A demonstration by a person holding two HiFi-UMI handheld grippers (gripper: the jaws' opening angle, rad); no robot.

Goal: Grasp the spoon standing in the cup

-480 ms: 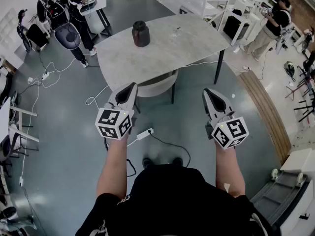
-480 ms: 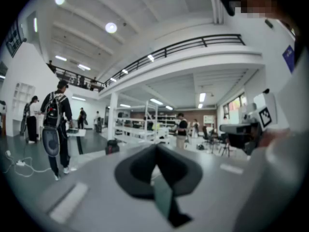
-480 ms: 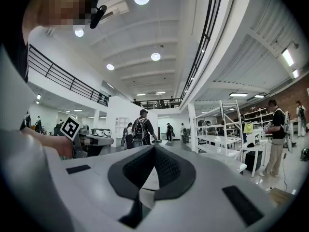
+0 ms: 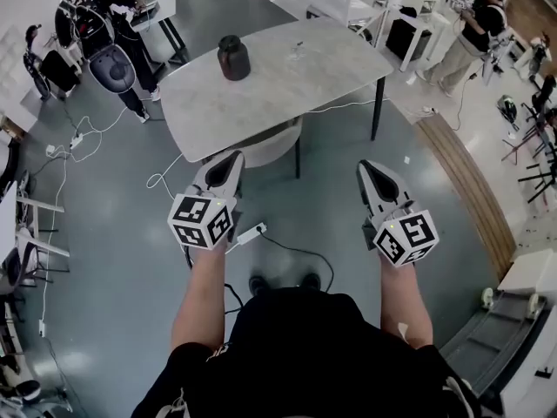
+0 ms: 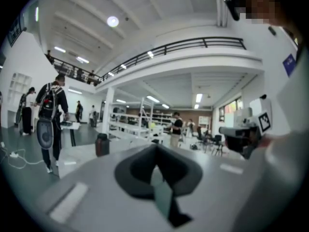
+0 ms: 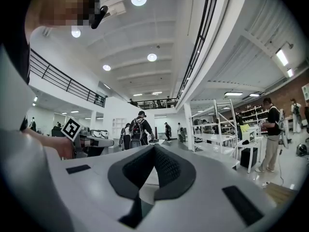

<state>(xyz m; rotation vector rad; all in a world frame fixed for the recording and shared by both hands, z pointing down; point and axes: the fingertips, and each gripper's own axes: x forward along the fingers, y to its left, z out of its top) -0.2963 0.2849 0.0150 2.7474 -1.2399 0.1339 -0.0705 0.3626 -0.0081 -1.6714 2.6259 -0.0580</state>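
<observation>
The cup (image 4: 298, 51) is standing on the far right part of the grey table (image 4: 261, 103), well apart from both grippers. The spoon (image 4: 299, 46) in it is showing too small to tell where its long axis is pointing. A dark jar (image 4: 232, 57) is standing to its left. A white chair (image 4: 271, 144) is sitting under the near table edge. The left gripper (image 4: 233, 157) and right gripper (image 4: 366, 167) are both clenched on nothing.

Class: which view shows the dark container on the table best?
Head view: the dark container stands whole on the table. Left gripper view shows it small and distant; right gripper view misses it.
</observation>
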